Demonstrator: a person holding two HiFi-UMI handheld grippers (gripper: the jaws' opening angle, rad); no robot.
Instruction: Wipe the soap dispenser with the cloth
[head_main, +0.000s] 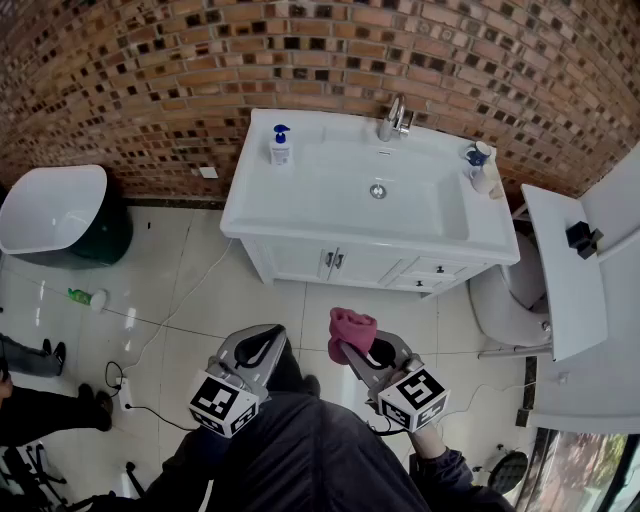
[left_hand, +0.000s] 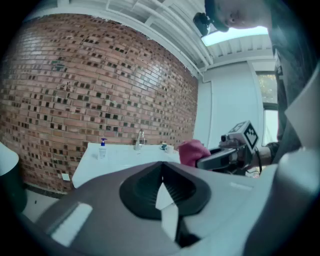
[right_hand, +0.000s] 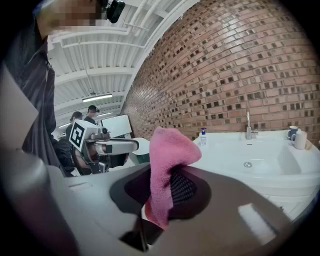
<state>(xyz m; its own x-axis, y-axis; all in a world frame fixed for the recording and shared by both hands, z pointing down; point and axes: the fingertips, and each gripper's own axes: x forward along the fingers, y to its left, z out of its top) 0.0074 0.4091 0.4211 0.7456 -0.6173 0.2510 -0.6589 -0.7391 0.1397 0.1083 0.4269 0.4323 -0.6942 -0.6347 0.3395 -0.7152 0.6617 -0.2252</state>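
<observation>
Cloth (right_hand: 167, 155) fluffy, matt terry; basin (head_main: 255, 190) glossy white (ceramic-looking); wall (head_main: 150, 80) rough brick; faucet (head_main: 393, 120) shiny metal.

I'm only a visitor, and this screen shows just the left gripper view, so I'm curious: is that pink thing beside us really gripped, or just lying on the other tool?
Observer: Gripped. In the right gripper view, the right gripper is shut on the pink cloth, which hangs down between its jaws.
Operator: Anything lying on the floor?
Observer: Yes, the head view shows a green bottle lying on the tiles, far left.
Operator: And right of the sink?
Observer: What looks like a toilet bowl, beside the sink cabinet.
</observation>
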